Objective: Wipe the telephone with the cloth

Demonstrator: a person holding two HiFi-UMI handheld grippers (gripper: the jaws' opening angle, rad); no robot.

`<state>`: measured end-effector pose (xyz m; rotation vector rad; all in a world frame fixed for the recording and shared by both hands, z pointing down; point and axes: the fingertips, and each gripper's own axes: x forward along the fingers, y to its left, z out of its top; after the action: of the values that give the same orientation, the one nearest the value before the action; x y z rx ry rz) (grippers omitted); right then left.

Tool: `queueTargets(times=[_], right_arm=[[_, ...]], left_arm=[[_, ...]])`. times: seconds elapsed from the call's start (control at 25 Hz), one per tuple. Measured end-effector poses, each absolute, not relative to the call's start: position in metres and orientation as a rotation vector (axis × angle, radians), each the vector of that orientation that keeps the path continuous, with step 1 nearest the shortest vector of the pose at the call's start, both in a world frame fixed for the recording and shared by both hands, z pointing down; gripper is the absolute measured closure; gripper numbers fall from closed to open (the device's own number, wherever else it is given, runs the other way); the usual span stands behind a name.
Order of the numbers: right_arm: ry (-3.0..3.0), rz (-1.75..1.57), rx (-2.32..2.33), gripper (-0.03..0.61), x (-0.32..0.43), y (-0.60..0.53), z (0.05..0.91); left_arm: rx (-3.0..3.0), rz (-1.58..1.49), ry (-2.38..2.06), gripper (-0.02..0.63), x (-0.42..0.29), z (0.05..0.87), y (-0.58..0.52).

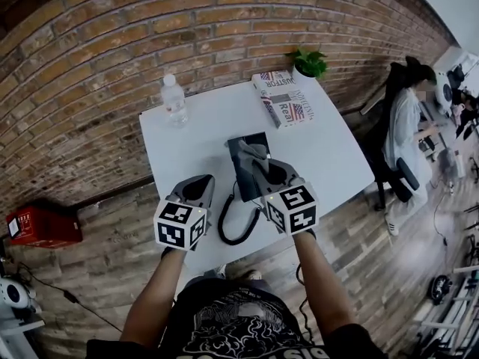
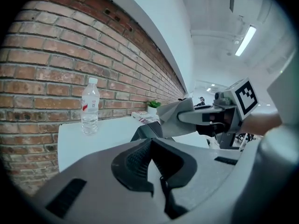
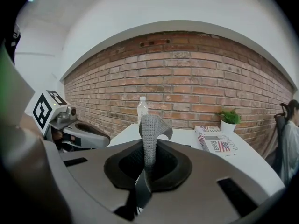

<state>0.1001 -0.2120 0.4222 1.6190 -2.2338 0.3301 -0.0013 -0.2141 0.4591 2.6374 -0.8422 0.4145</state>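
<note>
Our right gripper [image 3: 144, 180] is clamped on the grey cloth [image 3: 150, 133], holding it just over the telephone [image 1: 241, 176] at the middle of the table's front edge. The left gripper [image 2: 154, 183] is closed on nothing. So the cloth's in hand, but we'd guess the actual wiping is all still to do.

The white table [image 1: 329, 159] sits against a brick wall [image 1: 90, 66], with a water bottle [image 1: 174, 100] by the back left corner and books [image 1: 283, 99] and a plant [image 1: 308, 63] back right. A person [image 1: 408, 129] sits off to the right.
</note>
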Motion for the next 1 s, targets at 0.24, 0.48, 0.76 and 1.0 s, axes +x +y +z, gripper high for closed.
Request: queueTargets(times=[0.24, 0.48, 0.76, 1.0], right_arm=[[-2.317, 0.377, 1.554, 0.568, 0.103, -0.248, 0.425], [-2.402, 0.418, 1.458, 0.568, 0.104, -0.280, 0.431], [-2.401, 0.377, 1.329, 0.568, 0.109, -0.305, 0.454], [-2.422, 0.338, 1.172, 0.568, 0.100, -0.307, 0.473]], left_arm=[[2.608, 0.411, -0.932, 0.609, 0.000, 0.459, -0.224], [2.519, 0.395, -1.097, 0.609, -0.002, 0.463, -0.237], [2.435, 0.360, -1.252, 0.609, 0.007, 0.462, -0.246], [2.365, 0.349, -1.387, 0.609, 0.000, 0.463, -0.243]])
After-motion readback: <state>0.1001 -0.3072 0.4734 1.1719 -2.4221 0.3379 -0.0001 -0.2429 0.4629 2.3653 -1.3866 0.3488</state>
